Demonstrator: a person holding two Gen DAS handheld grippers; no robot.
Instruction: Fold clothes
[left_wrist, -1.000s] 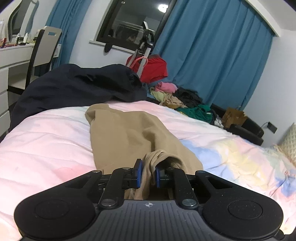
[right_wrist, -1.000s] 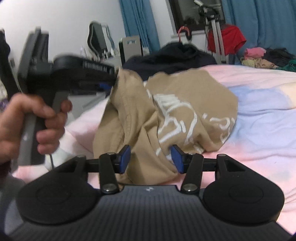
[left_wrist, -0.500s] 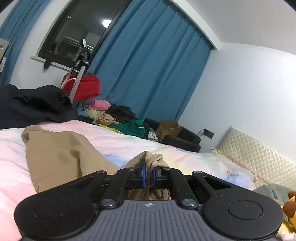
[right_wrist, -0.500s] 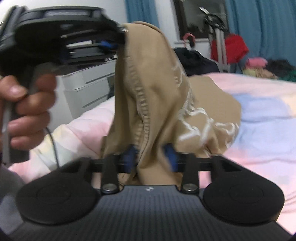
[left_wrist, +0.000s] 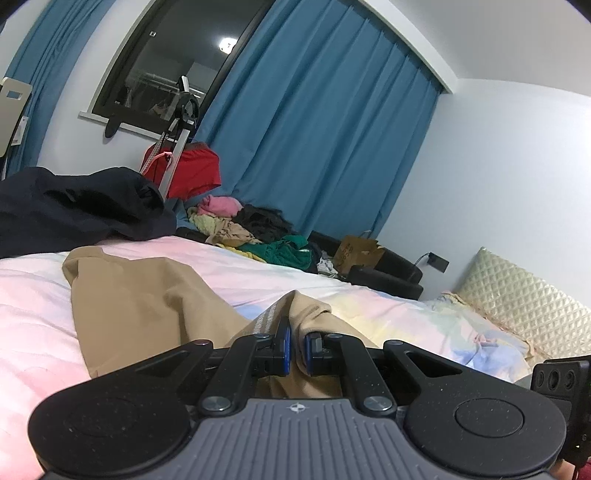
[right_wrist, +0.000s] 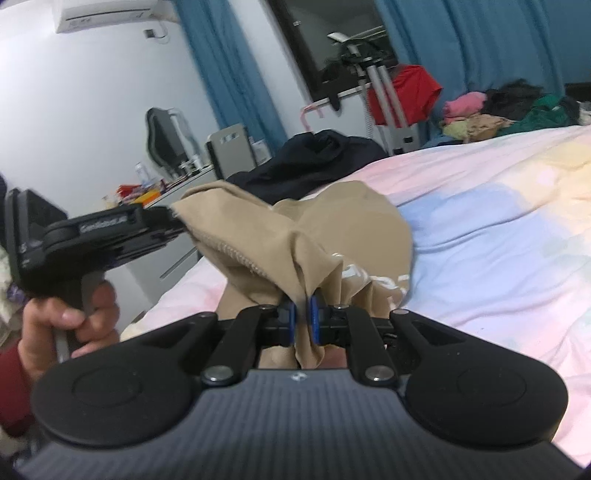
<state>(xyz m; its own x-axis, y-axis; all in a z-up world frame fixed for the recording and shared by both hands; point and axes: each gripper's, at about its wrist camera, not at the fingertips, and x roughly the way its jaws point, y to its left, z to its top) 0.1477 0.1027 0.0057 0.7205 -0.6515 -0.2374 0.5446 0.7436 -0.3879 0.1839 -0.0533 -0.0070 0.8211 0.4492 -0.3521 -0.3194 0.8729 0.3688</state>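
1. The tan garment (left_wrist: 147, 306) lies on the bed (left_wrist: 33, 332), its long axis running from the near edge toward the dark clothing (left_wrist: 74, 206) at the far side.
2. The left tool (left_wrist: 296, 349) is clenched on a ribbed fold of it.
3. The right tool (right_wrist: 303, 320) pinches another bunched fold (lifted clear of the bedding), white print showing beneath.

right tool (right_wrist: 302, 320) has now clamped the tan garment (right_wrist: 295, 236), earlier open.
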